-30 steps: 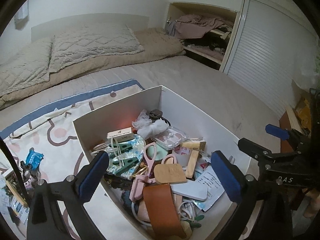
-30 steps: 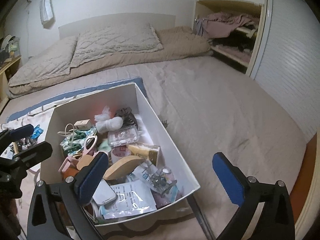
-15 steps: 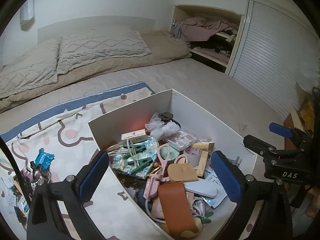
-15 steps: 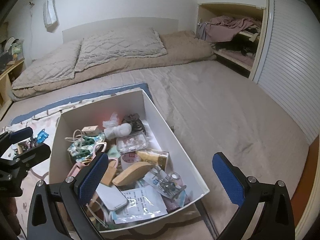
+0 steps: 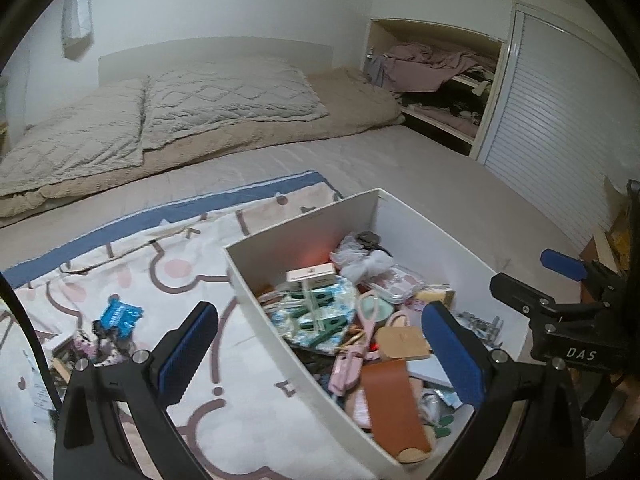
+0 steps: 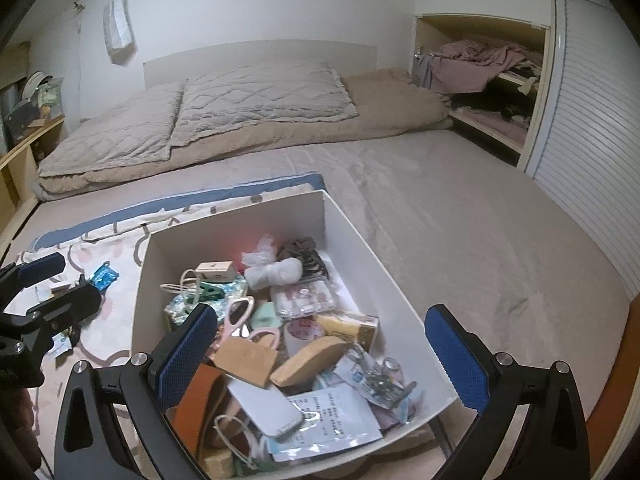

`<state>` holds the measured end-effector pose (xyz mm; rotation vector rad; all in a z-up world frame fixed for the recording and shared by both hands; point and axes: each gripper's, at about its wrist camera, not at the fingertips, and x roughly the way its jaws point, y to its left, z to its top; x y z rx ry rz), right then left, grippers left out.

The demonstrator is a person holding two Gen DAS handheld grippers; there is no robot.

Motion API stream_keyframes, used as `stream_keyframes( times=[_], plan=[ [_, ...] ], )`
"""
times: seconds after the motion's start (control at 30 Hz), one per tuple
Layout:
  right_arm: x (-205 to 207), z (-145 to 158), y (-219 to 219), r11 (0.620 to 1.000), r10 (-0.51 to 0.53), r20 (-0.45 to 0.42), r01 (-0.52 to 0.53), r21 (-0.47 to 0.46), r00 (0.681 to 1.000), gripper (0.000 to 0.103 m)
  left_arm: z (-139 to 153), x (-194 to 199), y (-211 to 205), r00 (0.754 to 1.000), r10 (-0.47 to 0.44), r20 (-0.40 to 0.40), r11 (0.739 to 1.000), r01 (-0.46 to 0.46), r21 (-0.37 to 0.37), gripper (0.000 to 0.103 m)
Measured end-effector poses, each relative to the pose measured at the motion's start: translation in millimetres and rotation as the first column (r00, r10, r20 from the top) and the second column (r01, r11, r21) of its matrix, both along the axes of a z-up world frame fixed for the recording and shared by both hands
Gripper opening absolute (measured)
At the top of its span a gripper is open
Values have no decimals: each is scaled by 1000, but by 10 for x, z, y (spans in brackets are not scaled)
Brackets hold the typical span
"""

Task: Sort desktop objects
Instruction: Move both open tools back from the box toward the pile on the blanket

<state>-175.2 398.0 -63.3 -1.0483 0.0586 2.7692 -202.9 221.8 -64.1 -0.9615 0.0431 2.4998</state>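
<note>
Nearest the lens in the left wrist view, the left gripper (image 5: 320, 354) has its jaws spread wide with nothing between them, one blue pad low at 7 o'clock over the patterned blanket (image 5: 132, 268) and the other at 4 o'clock above the white box (image 5: 296, 236). The right gripper (image 6: 322, 358) is likewise wide apart and empty, both pads hanging over the near end of the same box. In the right wrist view the box fills the middle and lower centre, crammed with small things: a brown leather strip (image 6: 196, 404) at 7 o'clock, a white phone (image 6: 266, 404) and a printed paper sheet (image 6: 340, 416) near 6 o'clock, a curved wooden piece (image 6: 312, 360) just beyond, pink scissors (image 6: 236, 318), green clothes pegs (image 6: 206, 292), a clear plastic case (image 6: 302, 298) and a white bundle (image 6: 276, 272) toward the far wall. Outside the box, on the blanket at 9 o'clock, lies a blue packet (image 6: 103, 276) close to the left gripper's fingers. Farther off, toward 12 o'clock, two quilted pillows (image 6: 240, 104) rest at the head of the bed, and an open closet shelf (image 6: 488, 68) with heaped clothes sits at 2 o'clock.
</note>
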Motion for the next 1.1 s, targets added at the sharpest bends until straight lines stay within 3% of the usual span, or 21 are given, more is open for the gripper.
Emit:
stream_keyframes(
  times=[1.1],
  plan=[
    [-223, 80, -1115, 987, 161, -56, -162, -14, 985, 103, 267, 148, -1469, 967, 229, -116, 972, -233, -22, 102]
  ],
)
